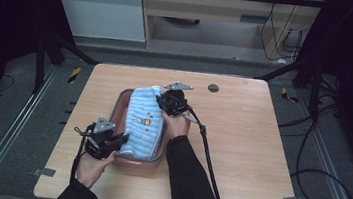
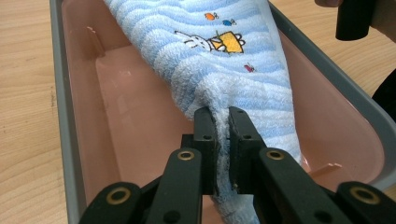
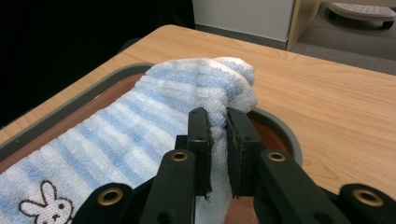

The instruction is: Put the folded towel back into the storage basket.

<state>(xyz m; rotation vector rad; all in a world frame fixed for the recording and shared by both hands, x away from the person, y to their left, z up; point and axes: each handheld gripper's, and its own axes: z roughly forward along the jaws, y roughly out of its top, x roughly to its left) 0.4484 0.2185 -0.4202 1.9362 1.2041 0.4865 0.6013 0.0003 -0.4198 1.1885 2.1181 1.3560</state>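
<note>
A blue-and-white striped towel (image 1: 143, 121) with a small rabbit picture is stretched over a pink bin (image 1: 123, 101) with a grey rim, in the middle of the table. My left gripper (image 1: 120, 141) is shut on the towel's near end (image 2: 223, 100), just above the bin's floor (image 2: 135, 107). At the far end my right gripper (image 1: 162, 103) is shut on a bunched corner of the towel (image 3: 219, 100), over the bin's rim (image 3: 280, 126). The towel (image 3: 116, 135) sags between the two grips.
The wooden table (image 1: 250, 138) has bare room to the right and left of the bin. A dark round disc (image 1: 213, 88) lies near the far edge. Cables (image 1: 208, 158) trail from the grippers, and black frame legs stand around the table.
</note>
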